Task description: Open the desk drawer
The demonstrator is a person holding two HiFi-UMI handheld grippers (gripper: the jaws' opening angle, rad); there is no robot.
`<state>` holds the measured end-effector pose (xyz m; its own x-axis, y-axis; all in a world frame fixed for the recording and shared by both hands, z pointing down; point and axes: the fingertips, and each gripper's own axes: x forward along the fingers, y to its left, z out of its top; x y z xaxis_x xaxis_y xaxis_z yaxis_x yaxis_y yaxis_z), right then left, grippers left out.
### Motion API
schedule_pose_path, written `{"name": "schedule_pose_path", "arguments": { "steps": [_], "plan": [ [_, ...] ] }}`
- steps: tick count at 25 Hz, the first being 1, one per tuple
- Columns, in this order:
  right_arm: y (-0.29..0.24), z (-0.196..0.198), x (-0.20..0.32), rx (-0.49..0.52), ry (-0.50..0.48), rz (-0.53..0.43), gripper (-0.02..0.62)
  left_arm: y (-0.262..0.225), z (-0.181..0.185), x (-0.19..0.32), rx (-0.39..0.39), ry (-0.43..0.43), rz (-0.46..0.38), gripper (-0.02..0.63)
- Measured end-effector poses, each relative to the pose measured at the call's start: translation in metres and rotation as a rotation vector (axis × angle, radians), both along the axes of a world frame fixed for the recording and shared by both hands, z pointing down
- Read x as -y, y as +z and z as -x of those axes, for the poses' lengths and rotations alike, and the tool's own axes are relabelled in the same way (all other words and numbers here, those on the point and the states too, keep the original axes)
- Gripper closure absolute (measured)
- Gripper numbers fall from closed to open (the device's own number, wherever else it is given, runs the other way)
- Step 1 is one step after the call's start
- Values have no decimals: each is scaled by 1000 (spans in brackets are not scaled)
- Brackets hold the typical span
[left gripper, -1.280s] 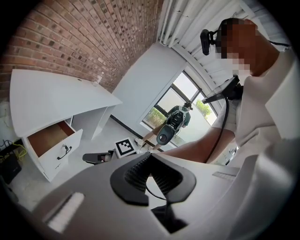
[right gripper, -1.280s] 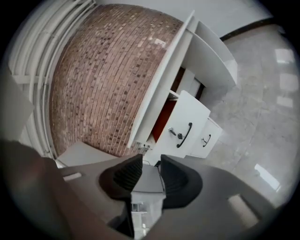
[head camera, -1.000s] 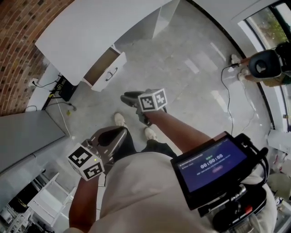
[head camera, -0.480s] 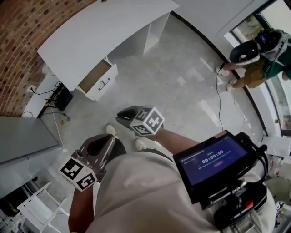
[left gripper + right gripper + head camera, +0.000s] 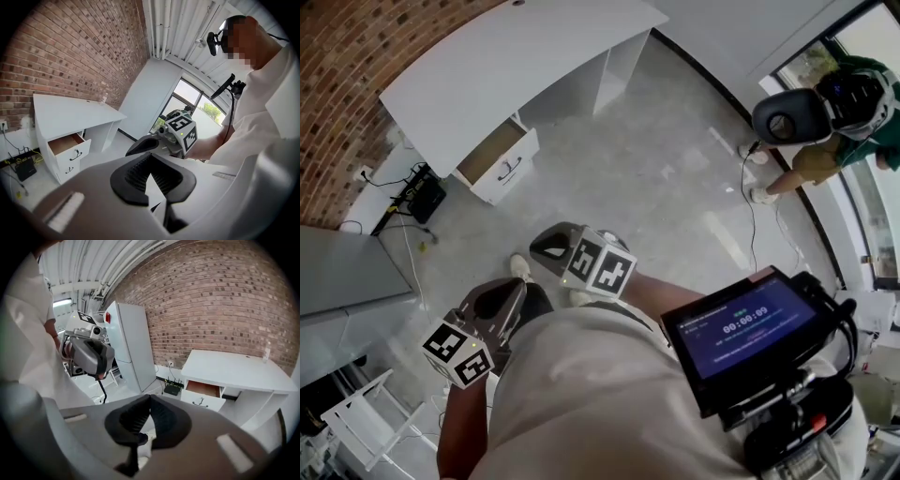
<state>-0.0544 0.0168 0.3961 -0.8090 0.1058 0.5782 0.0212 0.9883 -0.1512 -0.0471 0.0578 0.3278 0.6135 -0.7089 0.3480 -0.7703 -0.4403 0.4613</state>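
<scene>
While one drawer [image 5: 492, 150] gapes, left gripper [image 5: 150, 158] and right gripper [image 5: 150, 398] are closed.

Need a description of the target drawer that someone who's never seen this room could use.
Start at the brick wall; a white desk stands in front of it. Under one end of the desk is a stack of two drawers. The drawer you want is the top one: pulled out with its brown inside showing, while the drawer below is shut.

The head view looks steeply down, the desk [image 5: 516, 66] far off at upper left. Both gripper views catch it from afar, sharing its open drawer [image 5: 497, 157].
</scene>
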Motion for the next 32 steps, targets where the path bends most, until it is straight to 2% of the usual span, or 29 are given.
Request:
{"name": "schedule_pose_path", "arguments": {
  "steps": [8, 32],
  "plan": [
    [-4, 3, -8, -27, -59, -92, 592, 10, 5, -3, 12, -6, 7, 601],
    [-3, 0, -20, -33, -106, -155, 592, 14, -10, -1, 14, 31, 46, 601]
  ]
}}
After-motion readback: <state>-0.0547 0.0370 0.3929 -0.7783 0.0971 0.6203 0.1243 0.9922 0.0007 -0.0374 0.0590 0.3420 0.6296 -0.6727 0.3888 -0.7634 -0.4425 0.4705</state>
